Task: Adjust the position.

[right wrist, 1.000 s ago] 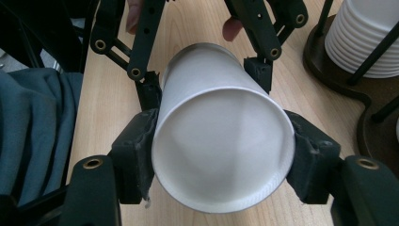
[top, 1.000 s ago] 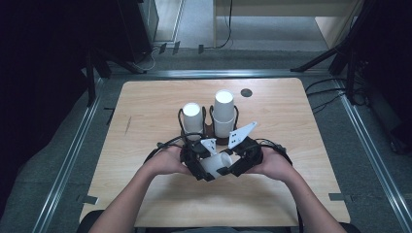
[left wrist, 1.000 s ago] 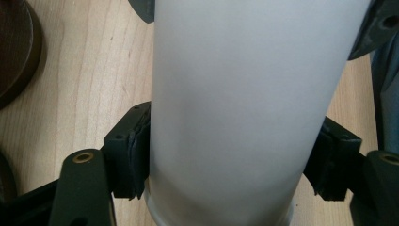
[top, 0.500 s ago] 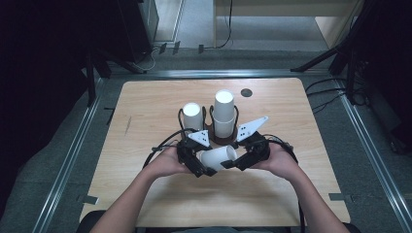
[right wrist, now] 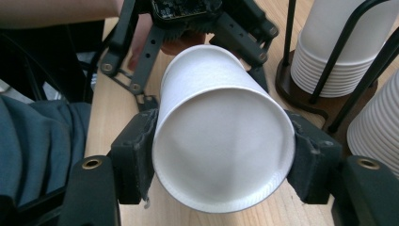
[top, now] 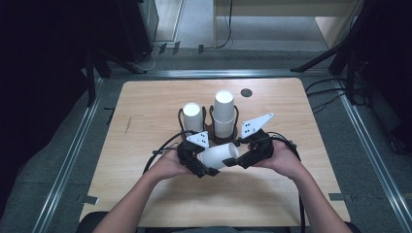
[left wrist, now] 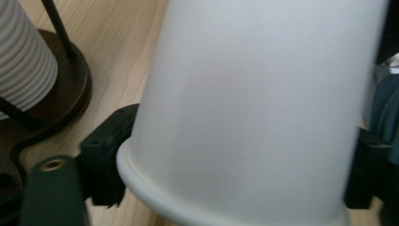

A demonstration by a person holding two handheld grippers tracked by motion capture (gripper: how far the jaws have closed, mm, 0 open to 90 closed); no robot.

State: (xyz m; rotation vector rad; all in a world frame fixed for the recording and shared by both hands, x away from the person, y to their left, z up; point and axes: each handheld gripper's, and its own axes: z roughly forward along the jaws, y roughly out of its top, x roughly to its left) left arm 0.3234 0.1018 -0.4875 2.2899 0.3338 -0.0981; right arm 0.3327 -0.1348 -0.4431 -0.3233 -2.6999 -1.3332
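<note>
The paper cup (top: 219, 155) lies on its side between both hands, its long axis running across the desk (top: 145, 107), rim end clamped by the left gripper (top: 198, 162) and base end by the right gripper (top: 243, 158).

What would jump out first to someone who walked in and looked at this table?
A white paper cup lying sideways above the table's near middle, pinched between the left gripper and the right gripper, one at each end. Just behind it, two tall stacks of white cups stand upright in a black wire holder on the wooden table.
</note>
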